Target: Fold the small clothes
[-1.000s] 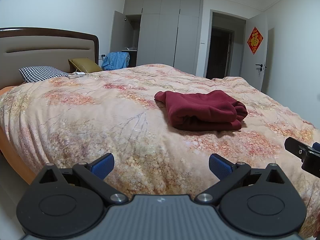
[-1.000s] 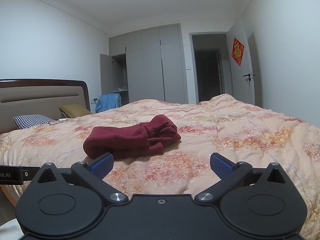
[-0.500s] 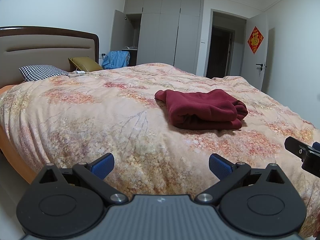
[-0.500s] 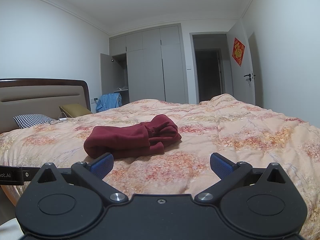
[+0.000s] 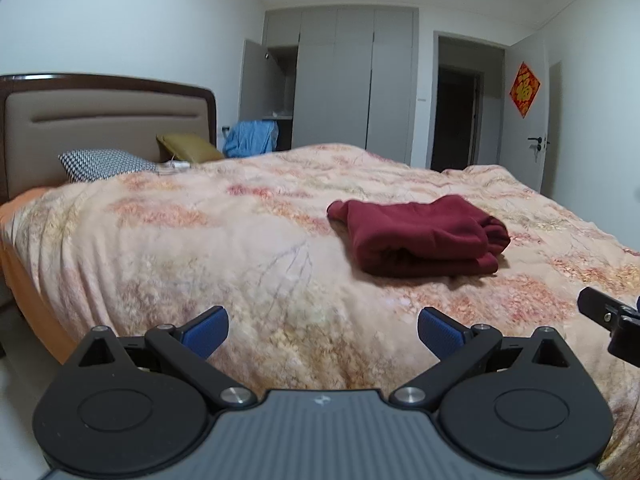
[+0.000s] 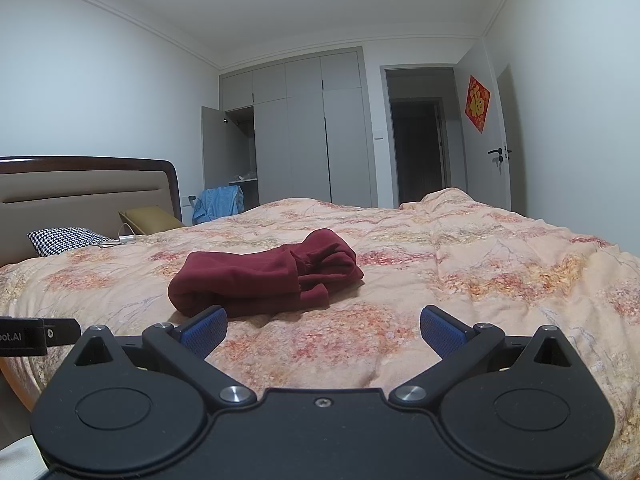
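Setting: home bedroom. Evidence: large bed [image 5: 200, 248] with floral quilt fills the lower frame; padded headboard [image 5: 100, 120] at left, houndstooth pillow [image 5: 102, 164] and olive pillow [image 5: 188, 148] beside it. Grey built-in wardrobe [image 5: 352, 80] centre back, one door open. Red paper decoration [image 5: 524, 89] on white room door, upper right.

The right gripper [image 5: 612, 320] only pokes in at the left wrist view's right edge, so can't tell how its jaws sit there. The left gripper [image 6: 38, 334] is cut off by the other view's left edge, its printed label half gone. The maroon garment [image 5: 420, 236] hides its own inner folds.
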The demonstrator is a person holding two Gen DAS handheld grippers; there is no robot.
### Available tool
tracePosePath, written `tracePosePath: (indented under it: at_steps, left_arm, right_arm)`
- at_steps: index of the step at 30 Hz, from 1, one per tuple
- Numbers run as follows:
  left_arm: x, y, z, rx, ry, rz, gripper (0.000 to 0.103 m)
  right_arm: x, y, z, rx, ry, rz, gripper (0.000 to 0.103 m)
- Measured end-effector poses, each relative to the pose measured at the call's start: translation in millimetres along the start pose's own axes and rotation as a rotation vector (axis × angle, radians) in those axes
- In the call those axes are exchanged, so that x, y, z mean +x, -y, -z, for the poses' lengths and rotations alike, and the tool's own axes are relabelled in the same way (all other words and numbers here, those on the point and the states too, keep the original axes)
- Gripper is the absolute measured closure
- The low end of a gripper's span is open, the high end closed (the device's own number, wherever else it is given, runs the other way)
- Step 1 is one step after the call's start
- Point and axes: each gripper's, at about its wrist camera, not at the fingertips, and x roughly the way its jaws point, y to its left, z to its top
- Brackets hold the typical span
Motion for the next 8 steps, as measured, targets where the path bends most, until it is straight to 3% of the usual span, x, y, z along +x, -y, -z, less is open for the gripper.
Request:
tracePosePath:
  at_steps: [8]
  left_arm:
    - [1.5, -0.3, 0.2, 0.001, -0.003, -0.005, 0.000]
  right_arm:
    - [2.3, 0.3, 2.4, 0.003, -0.012, -0.004, 0.000]
